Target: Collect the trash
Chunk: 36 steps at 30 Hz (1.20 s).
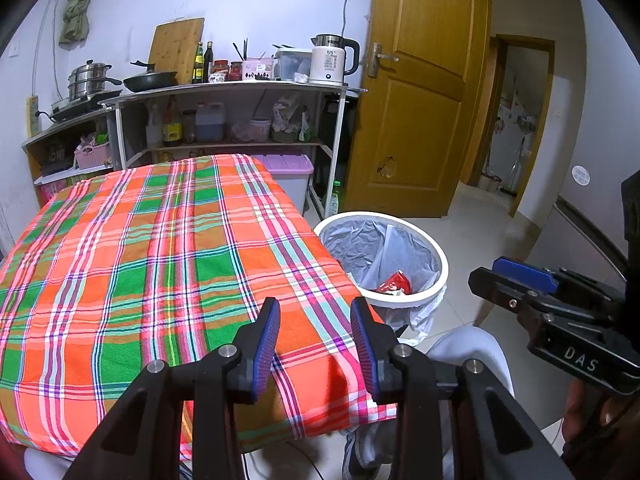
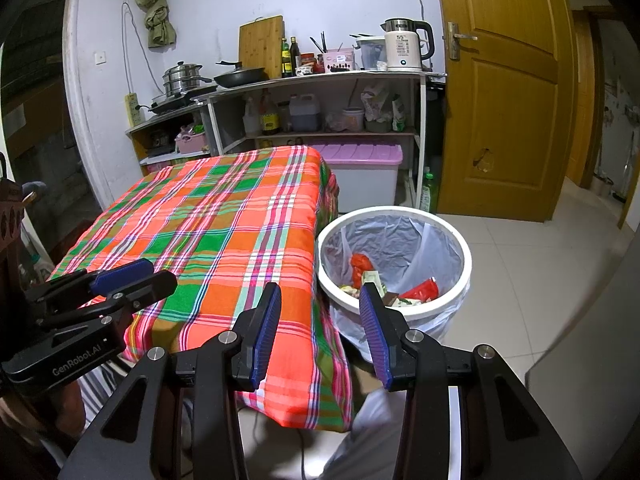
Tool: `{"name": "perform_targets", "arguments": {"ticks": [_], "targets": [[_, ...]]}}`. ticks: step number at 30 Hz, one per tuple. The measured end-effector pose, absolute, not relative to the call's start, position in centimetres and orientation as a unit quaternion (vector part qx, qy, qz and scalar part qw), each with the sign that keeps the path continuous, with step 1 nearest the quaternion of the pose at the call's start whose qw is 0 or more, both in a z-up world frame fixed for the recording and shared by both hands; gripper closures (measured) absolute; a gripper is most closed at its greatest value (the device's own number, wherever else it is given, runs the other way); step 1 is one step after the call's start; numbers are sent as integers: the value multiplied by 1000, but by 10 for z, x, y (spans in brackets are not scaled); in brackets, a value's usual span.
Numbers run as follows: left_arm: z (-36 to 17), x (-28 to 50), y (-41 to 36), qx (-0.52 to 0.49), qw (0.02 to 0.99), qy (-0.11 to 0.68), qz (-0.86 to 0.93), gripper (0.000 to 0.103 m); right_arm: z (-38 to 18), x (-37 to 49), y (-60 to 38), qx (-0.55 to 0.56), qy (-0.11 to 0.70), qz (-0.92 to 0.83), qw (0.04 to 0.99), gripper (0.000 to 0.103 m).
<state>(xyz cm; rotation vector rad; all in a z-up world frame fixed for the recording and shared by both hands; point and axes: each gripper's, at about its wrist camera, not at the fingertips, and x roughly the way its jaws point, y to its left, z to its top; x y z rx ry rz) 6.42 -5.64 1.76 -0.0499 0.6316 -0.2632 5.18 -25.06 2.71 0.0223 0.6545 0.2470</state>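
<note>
Red wrappers and other scraps already lie at the bottom of the white bin with its thin plastic liner, which stands on the floor just beside the table with the checked cloth, and we see no trash left on the cloth. Both our tools are empty, the left gripper with its jaws apart over the near edge of the table and the right gripper with its jaws apart between the table corner and the bin. If we go into the bin, we think a finger could catch the loose liner or push the rim and tip the bin, and a low pass over the table could drag the cloth off.
</note>
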Motion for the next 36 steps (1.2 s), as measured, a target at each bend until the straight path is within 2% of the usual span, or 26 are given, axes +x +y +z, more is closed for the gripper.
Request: {"name": "perform_targets", "arguments": {"ticks": [36], "targets": [[20, 62, -57, -12, 946, 303, -114, 67, 28, 51, -251, 11, 322, 121, 939, 61]]}}
